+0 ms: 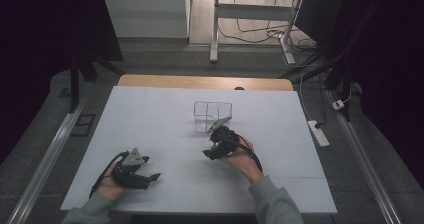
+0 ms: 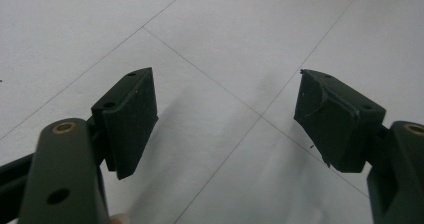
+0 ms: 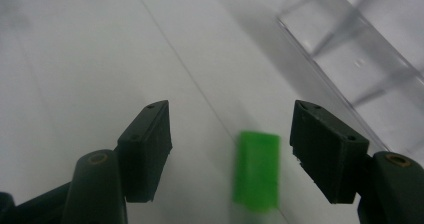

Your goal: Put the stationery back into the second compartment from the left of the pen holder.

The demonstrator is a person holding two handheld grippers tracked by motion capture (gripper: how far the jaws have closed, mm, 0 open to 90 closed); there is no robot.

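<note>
The small green block [image 3: 256, 170] lies on the white table [image 1: 165, 119], and in the right gripper view it looks blurred, so its edges and its lower end are hard to make out. In the high view it is only a tiny green spot [image 1: 214, 147] under the right gripper [image 1: 216, 145], mostly covered by the gripper's body. The block sits between the two black jaws of the right gripper [image 3: 231, 134], nearer to the jaw on the right of that view, but the pads do not press on it; this gripper is released, with a clear gap at each side of the block. Just beyond stands a clear plastic container [image 1: 212, 114]; its walls are transparent and difficult to follow, and in the right gripper view [image 3: 350, 59] it is cut off by the picture's edge. The left gripper [image 2: 225, 119] rests well apart, near the table's front edge [image 1: 137, 171], with jaws spread wide and nothing between them.
</note>
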